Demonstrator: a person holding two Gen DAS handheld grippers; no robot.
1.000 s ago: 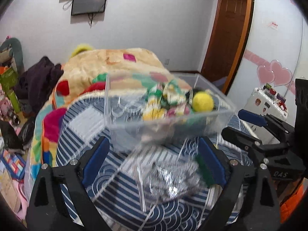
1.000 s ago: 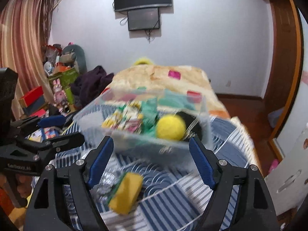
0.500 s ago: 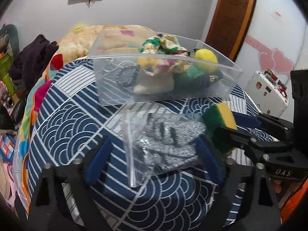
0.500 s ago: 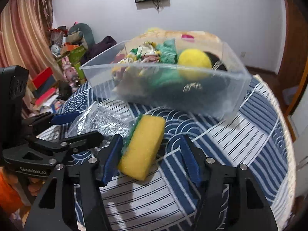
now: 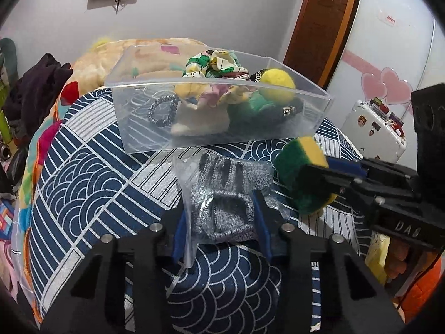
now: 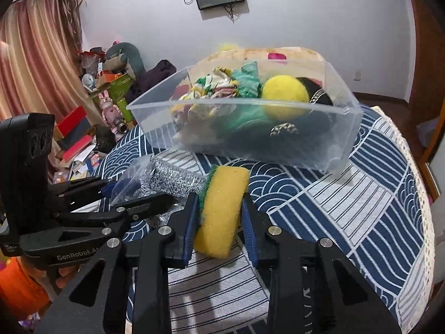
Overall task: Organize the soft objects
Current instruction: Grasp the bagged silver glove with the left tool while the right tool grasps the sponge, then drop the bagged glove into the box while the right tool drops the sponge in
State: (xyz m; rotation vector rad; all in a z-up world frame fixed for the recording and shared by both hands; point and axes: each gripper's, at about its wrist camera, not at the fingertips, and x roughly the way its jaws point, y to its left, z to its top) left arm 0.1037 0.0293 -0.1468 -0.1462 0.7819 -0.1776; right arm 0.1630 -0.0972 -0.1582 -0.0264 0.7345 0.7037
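Note:
A clear plastic bin (image 5: 217,128) (image 6: 328,139) on the blue patterned cloth holds soft things: a yellow ball (image 5: 278,82) (image 6: 285,94), printed cloths, green fabric, a hair tie. My left gripper (image 5: 219,214) is shut on a clear bag of grey knit fabric (image 5: 222,192) in front of the bin; the bag shows in the right wrist view (image 6: 167,179). My right gripper (image 6: 219,211) is shut on a yellow and green sponge (image 6: 222,208) (image 5: 300,169), just right of the bag.
The bin stands on a round table with a navy wave-pattern cloth (image 6: 347,208). A bed with a colourful blanket (image 5: 91,64) lies behind. Clutter and boxes (image 6: 83,133) are on the floor at left; a white case (image 5: 372,130) is at right.
Both grippers dropped lower and moved in, then closed: the left on the bagged grey fabric, the right on the sponge.

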